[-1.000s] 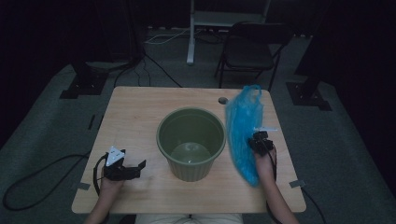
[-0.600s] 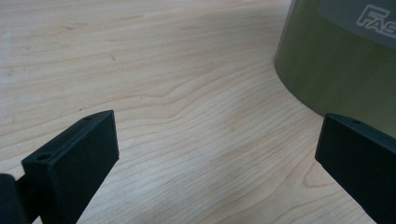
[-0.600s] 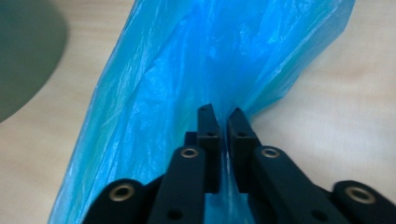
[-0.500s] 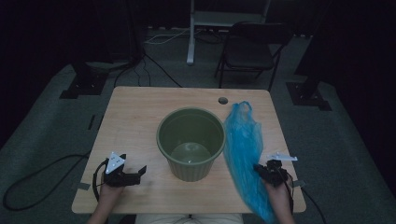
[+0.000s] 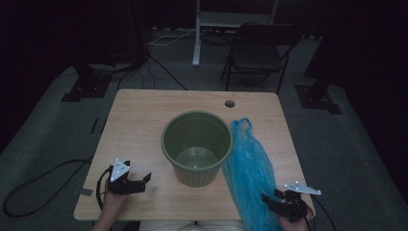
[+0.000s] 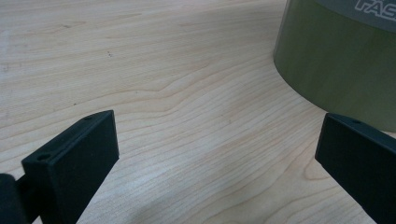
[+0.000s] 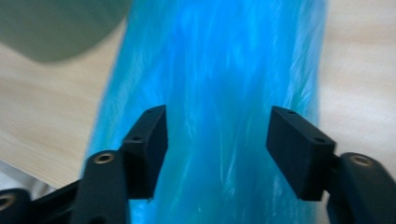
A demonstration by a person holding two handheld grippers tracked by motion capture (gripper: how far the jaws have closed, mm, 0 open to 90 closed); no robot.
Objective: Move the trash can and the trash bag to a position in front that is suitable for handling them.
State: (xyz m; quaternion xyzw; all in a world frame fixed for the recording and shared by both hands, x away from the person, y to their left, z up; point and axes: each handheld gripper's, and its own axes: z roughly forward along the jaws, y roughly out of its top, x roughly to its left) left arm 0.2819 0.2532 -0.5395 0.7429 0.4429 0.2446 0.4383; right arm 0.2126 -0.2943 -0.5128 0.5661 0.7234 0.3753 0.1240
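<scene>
A green bucket stands upright in the middle of the wooden table. A long blue plastic bag lies stretched along the bucket's right side, down to the near edge. My right gripper hovers at the bag's near end. In the right gripper view its jaws have just been opening; the right gripper stands open over the bag, and the pads do not press on it. My left gripper rests at the near left, open. In the left gripper view the left gripper frames bare wood, with the bucket at the right.
A cable hole sits near the table's far edge. Behind the table stand a folding chair and a white post. Dark stand bases and cables lie on the grey floor at both sides.
My right gripper drew the blue bag from upright beside the bucket toward the near edge, and its jaws opened. The bag now lies flat. The left gripper has hardly moved.
</scene>
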